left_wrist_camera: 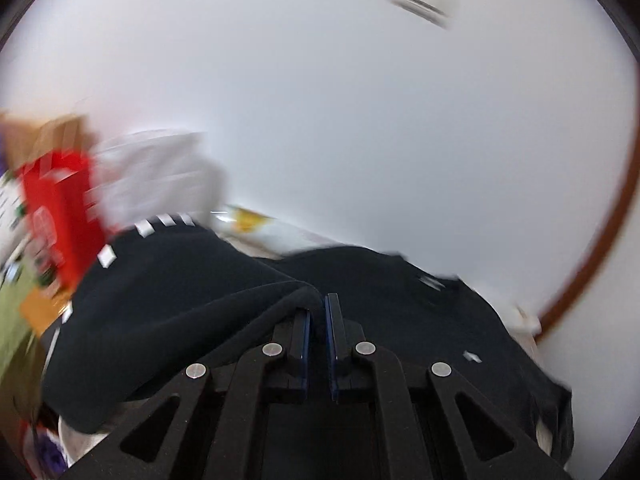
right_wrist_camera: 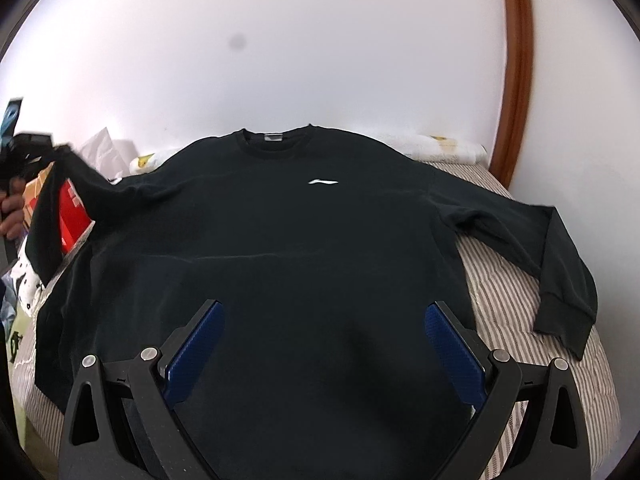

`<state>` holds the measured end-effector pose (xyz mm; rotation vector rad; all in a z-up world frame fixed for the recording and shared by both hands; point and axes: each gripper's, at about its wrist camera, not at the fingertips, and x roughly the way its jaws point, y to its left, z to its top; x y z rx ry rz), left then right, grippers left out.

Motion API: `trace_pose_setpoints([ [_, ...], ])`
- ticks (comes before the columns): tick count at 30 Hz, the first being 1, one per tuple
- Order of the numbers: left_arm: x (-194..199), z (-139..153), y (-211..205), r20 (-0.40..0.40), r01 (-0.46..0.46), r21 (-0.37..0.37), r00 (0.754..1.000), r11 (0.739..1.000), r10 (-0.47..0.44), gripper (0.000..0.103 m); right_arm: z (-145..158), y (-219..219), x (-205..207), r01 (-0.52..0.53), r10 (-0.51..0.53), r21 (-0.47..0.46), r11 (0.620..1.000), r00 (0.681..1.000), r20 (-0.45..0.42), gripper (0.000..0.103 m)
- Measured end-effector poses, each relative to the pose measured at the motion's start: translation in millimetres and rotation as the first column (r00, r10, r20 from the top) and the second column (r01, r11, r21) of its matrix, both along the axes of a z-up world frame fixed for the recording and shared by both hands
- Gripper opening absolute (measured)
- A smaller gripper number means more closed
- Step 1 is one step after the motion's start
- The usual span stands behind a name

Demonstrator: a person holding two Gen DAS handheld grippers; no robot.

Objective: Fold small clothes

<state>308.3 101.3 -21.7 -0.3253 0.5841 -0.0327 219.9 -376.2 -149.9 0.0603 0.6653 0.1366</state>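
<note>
- Right wrist view: black sweatshirt point(right_wrist_camera: 280, 232) spread flat, front side up, on a striped bed cover point(right_wrist_camera: 492, 280), filling the middle of the frame.
- Round collar with a small grey label at the upper centre, a small white logo point(right_wrist_camera: 323, 181) just below it on the chest.
- One sleeve point(right_wrist_camera: 560, 264) lying bent on the stripes at the right side, cuff pointing to the lower right.
- Other sleeve point(right_wrist_camera: 60, 200) lifted off the bed at the far left, hanging from the left gripper point(right_wrist_camera: 28, 148), with a hand point(right_wrist_camera: 12, 208) below it at the frame edge.
- Right gripper point(right_wrist_camera: 324, 344) at the bottom, jaws spread wide above the lower part of the sweatshirt, blue pads point(right_wrist_camera: 196, 348) apart and gripping nothing.
- Red box point(right_wrist_camera: 72, 216) behind the lifted sleeve; white pillow point(right_wrist_camera: 444, 146) at the upper right, against the white wall point(right_wrist_camera: 320, 40).
- Left wrist view, blurred: left gripper point(left_wrist_camera: 318, 312) with jaws shut, only a thin gap between the blue pads, black cloth point(left_wrist_camera: 180, 288) folded over the left fingertip and pinched there.
- Rest of the sweatshirt spreading to both sides under the gripper, red box point(left_wrist_camera: 60, 216) in the left part of the frame.
</note>
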Motion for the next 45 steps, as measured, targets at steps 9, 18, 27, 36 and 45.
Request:
trace_pose_setpoints([
  [9,19,-65,-129,-0.144,0.287,0.081,0.951,0.955,-0.273,0.007,-10,-39,-2,0.072,-0.071,0.025,0.997,0.997,-0.034,0.099],
  [18,-13,-104,-112,-0.261,0.348,-0.026,0.903,0.937,-0.342,0.035,-8,-24,7,0.052,-0.053,-0.009,0.999,0.998,-0.035,0.099],
  [27,-104,-109,17,-0.233,0.128,0.106,0.967,0.986,-0.100,0.071,15,99,41,-0.200,0.206,-0.108,0.974,0.978,0.042,0.099],
  [36,-131,-153,95,-0.289,0.070,-0.027,0.954,0.997,-0.075,0.071,32,246,79,-0.437,0.453,-0.173,0.883,0.889,0.064,0.099],
  [45,-136,-159,121,-0.228,0.108,-0.174,0.962,0.979,-0.147,0.072,-18,332,118,-0.569,0.591,-0.293,0.769,0.806,-0.015,0.083],
])
